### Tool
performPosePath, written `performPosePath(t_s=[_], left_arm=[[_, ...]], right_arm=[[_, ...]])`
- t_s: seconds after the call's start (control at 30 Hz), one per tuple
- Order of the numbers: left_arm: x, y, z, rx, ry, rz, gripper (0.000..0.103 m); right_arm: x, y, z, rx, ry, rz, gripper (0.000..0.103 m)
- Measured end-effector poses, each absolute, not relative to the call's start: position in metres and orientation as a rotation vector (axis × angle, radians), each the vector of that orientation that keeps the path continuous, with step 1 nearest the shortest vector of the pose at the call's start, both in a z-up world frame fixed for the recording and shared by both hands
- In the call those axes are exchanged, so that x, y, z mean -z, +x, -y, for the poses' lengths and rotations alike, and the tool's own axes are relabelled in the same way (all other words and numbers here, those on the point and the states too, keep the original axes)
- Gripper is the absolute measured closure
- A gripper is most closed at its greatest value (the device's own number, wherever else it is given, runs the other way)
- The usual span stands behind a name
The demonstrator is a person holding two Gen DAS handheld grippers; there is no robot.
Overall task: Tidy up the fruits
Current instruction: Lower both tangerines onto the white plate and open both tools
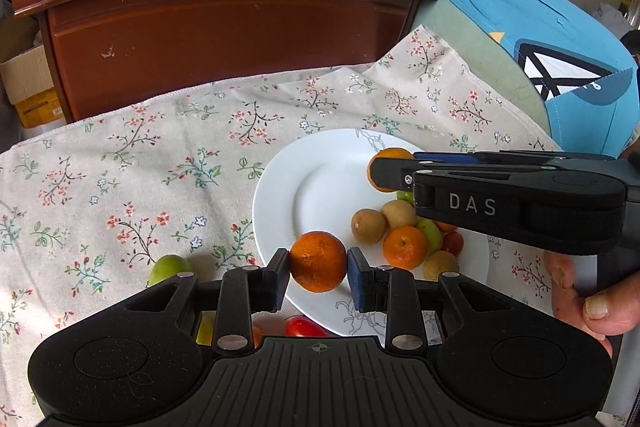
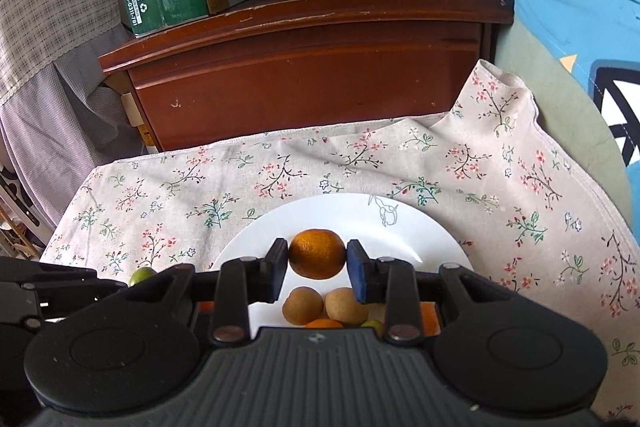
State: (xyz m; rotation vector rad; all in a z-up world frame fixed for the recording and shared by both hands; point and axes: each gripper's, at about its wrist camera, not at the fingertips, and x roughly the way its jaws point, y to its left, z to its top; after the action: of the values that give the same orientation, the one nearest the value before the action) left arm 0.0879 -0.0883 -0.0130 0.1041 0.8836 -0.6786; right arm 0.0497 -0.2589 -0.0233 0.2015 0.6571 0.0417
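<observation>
Lower centre of the left wrist view: the left gripper (image 1: 319, 263) is clamped on a mandarin (image 1: 318, 261), pads at its widest girth on opposite sides, above the near rim of the white plate (image 1: 280, 195). Judgement: the fruit is light, with a loose, yielding, slightly waxy peel, so an equatorial hold with modest squeeze suits it; too much force would bruise it. On the plate's right side sits a pile: two brown round fruits (image 1: 368, 225), a second small orange (image 1: 405, 247), green and red pieces partly hidden. On the floral cloth (image 1: 120, 167), off the plate, lie a green fruit (image 1: 170, 267) and a red tomato-like fruit (image 1: 302, 326). The right gripper (image 1: 378, 169) reaches in from the right edge, closed on another orange fruit (image 1: 386, 155).

Centre of the right wrist view: the right gripper grips that orange fruit (image 2: 317, 254) at its widest girth, over the plate's middle. Below it lie the two brown fruits (image 2: 303, 305).
</observation>
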Motion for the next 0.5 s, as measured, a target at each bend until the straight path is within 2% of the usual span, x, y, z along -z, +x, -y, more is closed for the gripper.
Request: performPosePath(t_s=[0.37, 0.4, 0.43, 0.5], left_arm=[[0.007, 0.085, 0.094, 0.706, 0.090, -0.871, 0.070], [0.004, 0.085, 0.092, 0.701, 0.090, -0.865, 0.060], [0.000, 0.085, 0.090, 0.688, 0.088, -0.854, 0.044], [-0.009, 0.085, 0.085, 0.669, 0.088, -0.829, 0.035]], right_arm=[[0.026, 0.056, 0.272, -0.031, 0.284, -0.661, 0.068], [0.025, 0.056, 0.272, -0.032, 0.287, -0.658, 0.068], [0.023, 0.056, 0.272, -0.034, 0.289, -0.655, 0.068], [0.021, 0.055, 0.271, -0.035, 0.286, -0.649, 0.068]])
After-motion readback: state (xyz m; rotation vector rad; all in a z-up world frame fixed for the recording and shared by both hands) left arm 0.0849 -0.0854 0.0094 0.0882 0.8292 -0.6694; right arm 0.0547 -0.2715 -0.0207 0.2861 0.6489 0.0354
